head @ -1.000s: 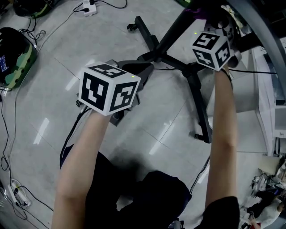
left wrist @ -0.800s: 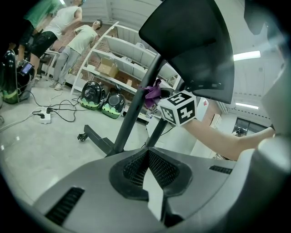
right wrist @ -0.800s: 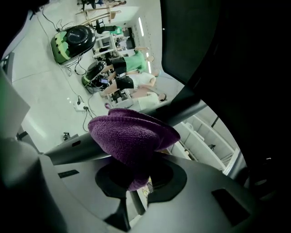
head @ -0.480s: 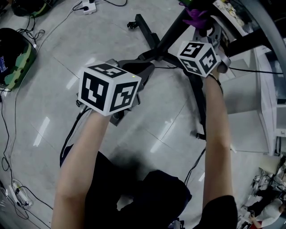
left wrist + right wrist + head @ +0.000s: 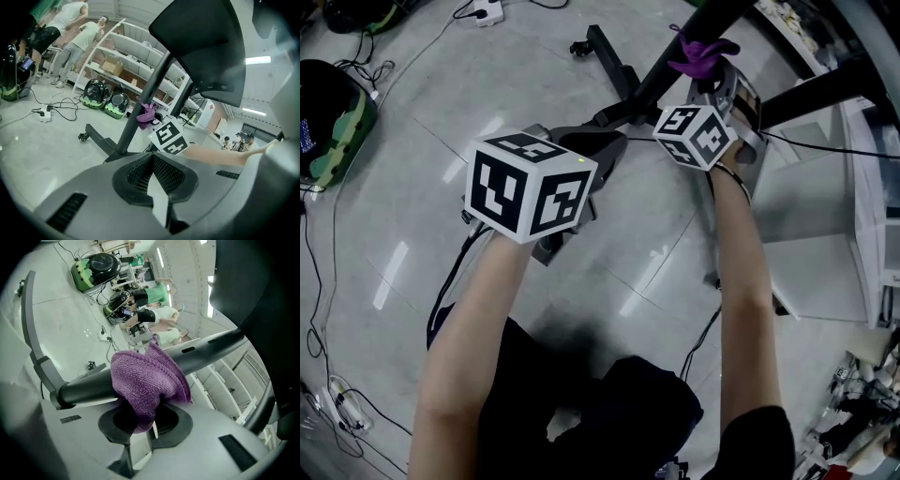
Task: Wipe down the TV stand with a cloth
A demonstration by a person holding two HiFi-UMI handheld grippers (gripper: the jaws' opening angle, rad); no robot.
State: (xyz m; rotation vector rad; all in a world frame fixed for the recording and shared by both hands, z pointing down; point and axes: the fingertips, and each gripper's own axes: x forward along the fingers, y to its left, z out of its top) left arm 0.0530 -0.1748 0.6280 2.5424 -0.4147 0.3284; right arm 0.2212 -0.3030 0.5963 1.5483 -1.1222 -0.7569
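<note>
Bunched purple knit cloth (image 5: 145, 380) pinched in right claw (image 5: 140, 425), lying against black stand pole (image 5: 213, 352); left claw (image 5: 157, 190) pressed together, empty.

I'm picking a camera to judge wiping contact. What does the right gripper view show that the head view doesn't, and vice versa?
Only the right gripper view shows the right gripper with its jaws shut on the purple cloth, which is draped against the stand's black pole. It also shows people in the background. Only the head view shows the left gripper, off to the left of the pole, and both forearms. Both views show the cloth at the pole.
</note>
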